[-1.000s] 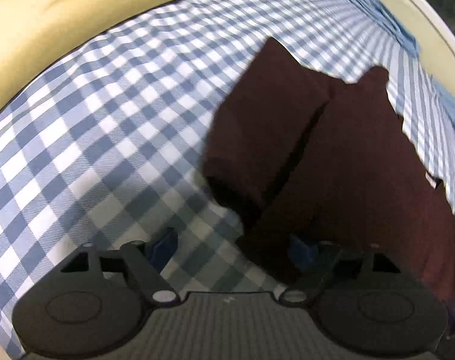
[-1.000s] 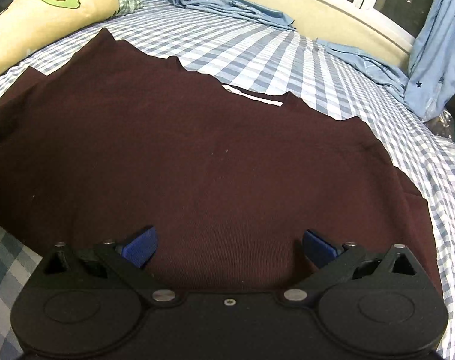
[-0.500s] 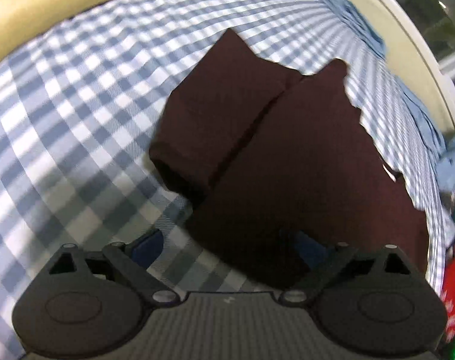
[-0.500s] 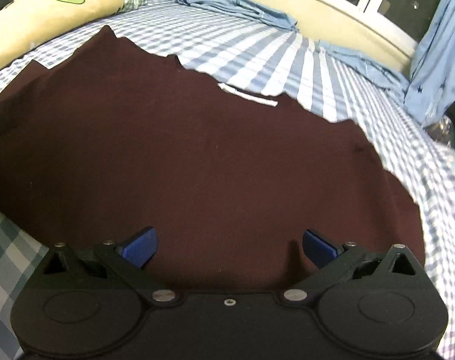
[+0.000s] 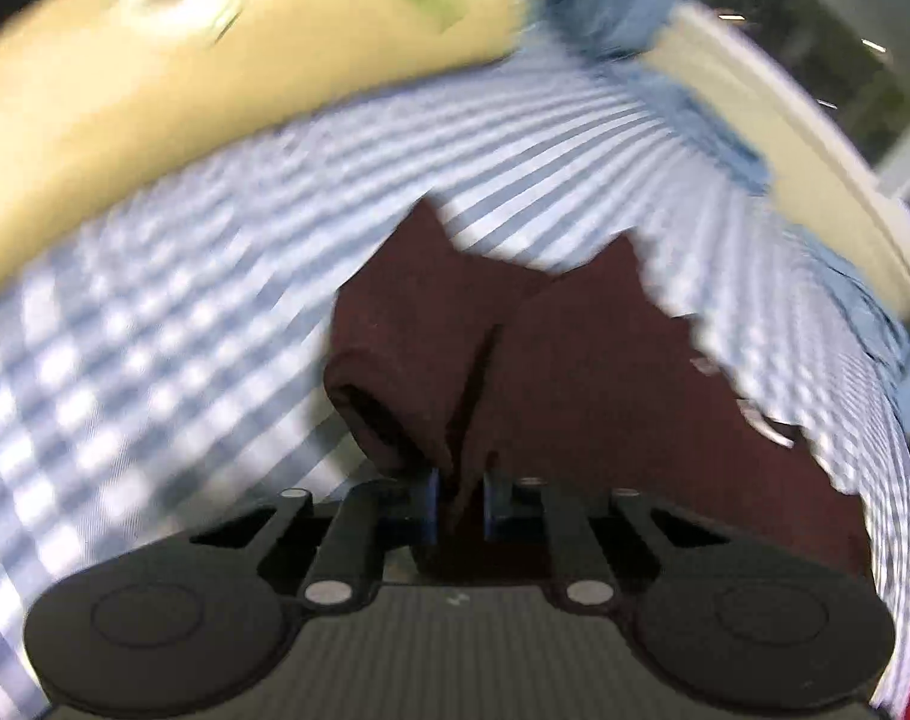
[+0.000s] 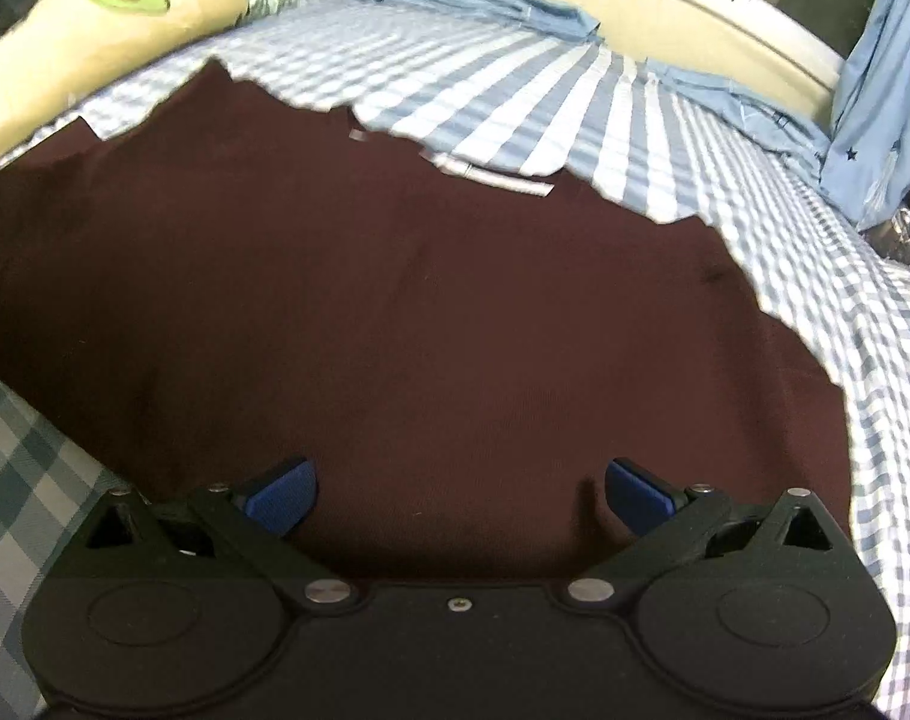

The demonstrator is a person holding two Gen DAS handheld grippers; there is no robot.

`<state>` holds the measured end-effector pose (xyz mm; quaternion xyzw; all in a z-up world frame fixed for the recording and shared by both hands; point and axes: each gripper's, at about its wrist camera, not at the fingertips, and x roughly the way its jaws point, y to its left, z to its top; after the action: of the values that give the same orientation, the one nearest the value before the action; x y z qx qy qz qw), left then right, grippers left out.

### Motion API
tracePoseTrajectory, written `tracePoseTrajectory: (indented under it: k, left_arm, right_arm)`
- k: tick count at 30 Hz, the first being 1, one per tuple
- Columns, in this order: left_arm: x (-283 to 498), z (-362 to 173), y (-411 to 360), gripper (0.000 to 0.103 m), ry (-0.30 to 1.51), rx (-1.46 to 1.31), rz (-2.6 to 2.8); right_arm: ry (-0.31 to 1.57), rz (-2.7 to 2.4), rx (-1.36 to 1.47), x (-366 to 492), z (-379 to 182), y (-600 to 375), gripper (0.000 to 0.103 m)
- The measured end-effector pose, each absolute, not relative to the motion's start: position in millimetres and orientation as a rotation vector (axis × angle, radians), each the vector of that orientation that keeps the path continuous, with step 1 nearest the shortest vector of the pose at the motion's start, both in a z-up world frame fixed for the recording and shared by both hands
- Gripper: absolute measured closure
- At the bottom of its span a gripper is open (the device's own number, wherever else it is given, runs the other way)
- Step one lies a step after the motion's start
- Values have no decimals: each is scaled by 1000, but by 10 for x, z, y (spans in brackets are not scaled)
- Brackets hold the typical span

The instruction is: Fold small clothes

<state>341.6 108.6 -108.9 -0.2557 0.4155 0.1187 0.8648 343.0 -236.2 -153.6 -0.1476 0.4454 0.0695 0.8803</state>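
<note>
A dark maroon shirt (image 6: 395,300) lies spread flat on the blue-and-white checked bedsheet (image 6: 514,90), its collar label toward the far side. My right gripper (image 6: 457,495) is open, low over the shirt's near hem, with its blue pads (image 6: 281,495) apart. In the left wrist view the same shirt (image 5: 604,390) shows with a sleeve (image 5: 407,330) folded in beside the body. My left gripper (image 5: 459,507) is shut on the shirt's near edge, with cloth bunched between the blue pads. That view is motion-blurred.
A long yellow avocado-print pillow (image 6: 95,42) lies at the far left of the bed; it also shows in the left wrist view (image 5: 185,60). Crumpled light-blue fabric (image 6: 502,0) and a cream bed rail (image 6: 664,30) run along the far side. A blue star curtain (image 6: 874,90) hangs at right.
My left gripper went from open beside the shirt's corner to shut on its edge, and its view swung upward. My right gripper stayed open and moved slightly closer over the hem.
</note>
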Motion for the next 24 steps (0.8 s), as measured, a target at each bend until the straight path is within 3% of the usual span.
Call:
tracePoseTrajectory:
  k: [6,11,19,24]
  left_arm:
    - [3677,-378,322,96,715,-305,0]
    - [3829,-103,-583,96,669,-152,-222]
    - [3816,-437,-1864,96,772,5,-496]
    - [3652,-782,-2231,95,878,87,-537]
  right_arm:
    - [849,92,-263,3365,-1182,-2840,1]
    - [821,-27,-224,3272,-1012,-3401,1]
    - [886,-203,-171,2998,-1121,-4271,1]
    - [921,-246,-127,2837,-1194,-4651,1]
